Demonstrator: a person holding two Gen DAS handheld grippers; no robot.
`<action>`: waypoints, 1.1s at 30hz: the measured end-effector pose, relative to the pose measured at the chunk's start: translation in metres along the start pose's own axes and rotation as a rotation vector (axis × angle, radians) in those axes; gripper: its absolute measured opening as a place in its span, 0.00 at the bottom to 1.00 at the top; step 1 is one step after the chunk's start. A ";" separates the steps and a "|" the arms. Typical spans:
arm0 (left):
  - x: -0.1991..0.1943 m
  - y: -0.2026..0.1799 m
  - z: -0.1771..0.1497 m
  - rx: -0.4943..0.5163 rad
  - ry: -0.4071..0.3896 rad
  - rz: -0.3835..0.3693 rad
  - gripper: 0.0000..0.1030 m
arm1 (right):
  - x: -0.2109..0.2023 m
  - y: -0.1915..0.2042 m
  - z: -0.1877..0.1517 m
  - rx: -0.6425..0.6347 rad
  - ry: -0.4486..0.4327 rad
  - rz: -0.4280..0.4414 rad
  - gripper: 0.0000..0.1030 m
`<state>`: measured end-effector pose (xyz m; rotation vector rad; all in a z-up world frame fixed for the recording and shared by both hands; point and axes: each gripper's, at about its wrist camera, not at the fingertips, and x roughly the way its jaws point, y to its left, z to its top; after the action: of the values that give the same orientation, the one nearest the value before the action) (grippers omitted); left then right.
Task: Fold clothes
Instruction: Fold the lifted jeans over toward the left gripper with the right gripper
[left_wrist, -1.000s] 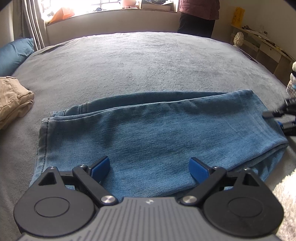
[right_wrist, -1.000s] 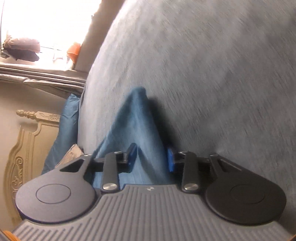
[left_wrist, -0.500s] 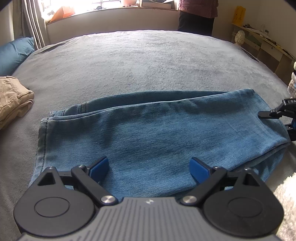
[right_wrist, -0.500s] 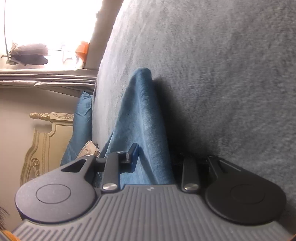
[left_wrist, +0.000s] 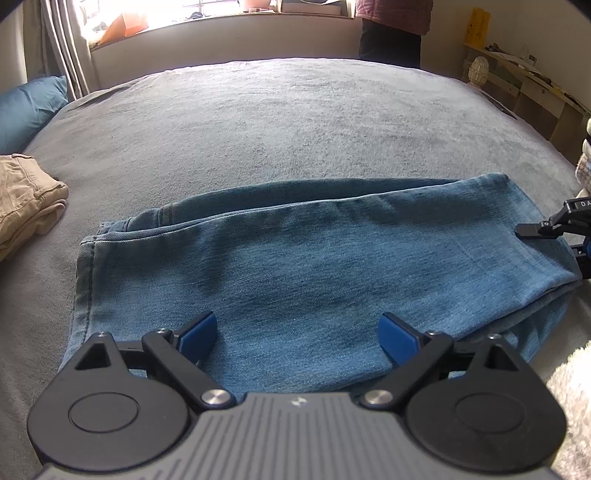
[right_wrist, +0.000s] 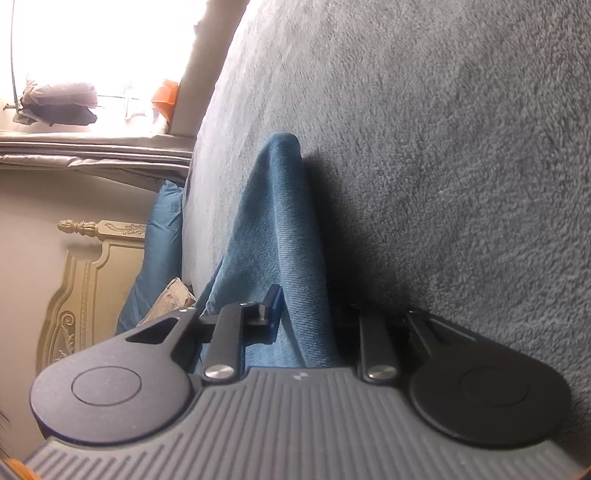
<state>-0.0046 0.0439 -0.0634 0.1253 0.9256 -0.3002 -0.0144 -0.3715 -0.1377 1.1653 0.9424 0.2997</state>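
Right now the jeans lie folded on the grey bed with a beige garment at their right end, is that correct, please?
Not quite: the beige garment lies beyond the left end of the jeans, not the right, as the left wrist view shows. The jeans do lie folded on the grey bed.

In the right wrist view the far finger of the right gripper (right_wrist: 312, 325) is buried behind a raised ridge of the jeans (right_wrist: 273, 236), so whether its pad presses the denim cannot be told as the jaws close; the left wrist view cuts that gripper (left_wrist: 554, 242) off at the right edge; the person (left_wrist: 391, 33) by the window is cropped above the waist; the tan garment (left_wrist: 26, 199) runs off the left edge.
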 end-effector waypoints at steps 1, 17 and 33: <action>0.000 0.000 0.000 0.000 0.000 0.000 0.92 | 0.001 0.002 0.000 -0.002 0.000 -0.002 0.17; 0.003 -0.002 0.000 0.005 0.002 0.008 0.92 | -0.002 -0.004 0.000 0.032 0.001 0.021 0.17; -0.024 0.001 0.010 0.131 -0.272 -0.159 0.59 | -0.005 -0.001 0.002 -0.006 0.042 0.017 0.16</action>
<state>-0.0098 0.0473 -0.0381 0.1282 0.6462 -0.5127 -0.0160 -0.3760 -0.1364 1.1664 0.9679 0.3417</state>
